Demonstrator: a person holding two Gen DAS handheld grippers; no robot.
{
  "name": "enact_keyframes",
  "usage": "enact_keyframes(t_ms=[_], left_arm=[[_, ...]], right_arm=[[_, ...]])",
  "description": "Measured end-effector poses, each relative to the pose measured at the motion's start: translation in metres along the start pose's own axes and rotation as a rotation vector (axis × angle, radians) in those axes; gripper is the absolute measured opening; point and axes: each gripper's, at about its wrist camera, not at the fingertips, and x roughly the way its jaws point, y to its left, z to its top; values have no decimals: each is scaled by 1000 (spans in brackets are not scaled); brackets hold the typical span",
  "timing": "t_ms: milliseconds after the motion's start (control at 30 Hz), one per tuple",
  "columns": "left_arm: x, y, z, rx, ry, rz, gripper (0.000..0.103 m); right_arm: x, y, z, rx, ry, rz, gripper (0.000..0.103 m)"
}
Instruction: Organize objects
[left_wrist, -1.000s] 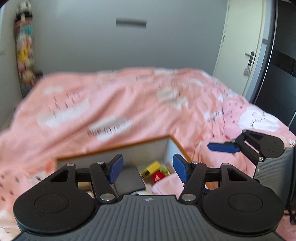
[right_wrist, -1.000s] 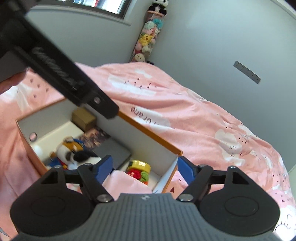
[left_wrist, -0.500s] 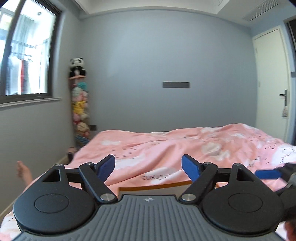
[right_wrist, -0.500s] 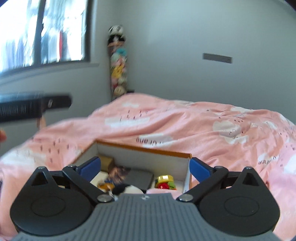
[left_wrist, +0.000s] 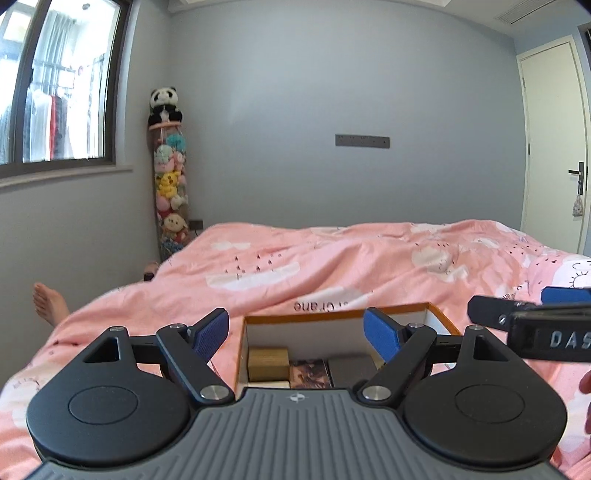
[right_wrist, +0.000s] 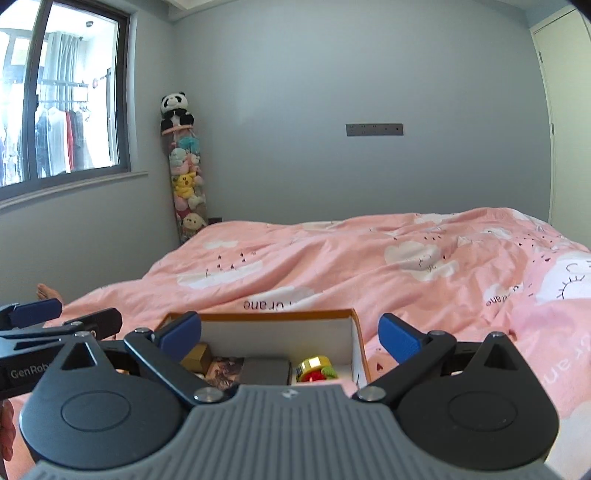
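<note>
Pink bed (left_wrist: 332, 266) carries orange-rimmed box (right_wrist: 354, 343) w/ toys; left hand-held gripper (left_wrist: 295, 328) & right hand-held gripper (right_wrist: 290, 332) both spread apart, empty

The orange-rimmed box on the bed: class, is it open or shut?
Open. The box has no lid on; the right wrist view looks straight in at a tan block, a dark case and a yellow-and-red toy.

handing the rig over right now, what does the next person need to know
Left gripper: open, empty, raised behind the box.
Right gripper: open, empty, alongside it.
The orange-rimmed box sits on the pink duvet. Inside: tan block, photo card, dark case, yellow-and-red toy.
Done: those items are in the box.
Left: nothing loose visible on the duvet; check the hidden front of the box.
</note>
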Motion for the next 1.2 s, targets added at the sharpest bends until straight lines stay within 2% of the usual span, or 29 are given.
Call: enact_keyframes(t_ms=[167, 500, 767, 1000, 1200], left_arm=[[2, -1, -14, 15, 50, 4, 96], [9, 1, -33, 18, 166, -6, 96], [21, -1, -43, 12, 272, -4, 96], [23, -1, -45, -2, 306, 2, 96], [23, -2, -44, 8, 301, 17, 96]], right_arm=[[7, 2, -15, -41, 37, -8, 102], [19, -8, -40, -31, 125, -9, 102], [25, -7, -45, -57, 173, 11, 102], [29, -7, -49, -44, 207, 28, 102], [30, -4, -50, -53, 217, 40, 102]])
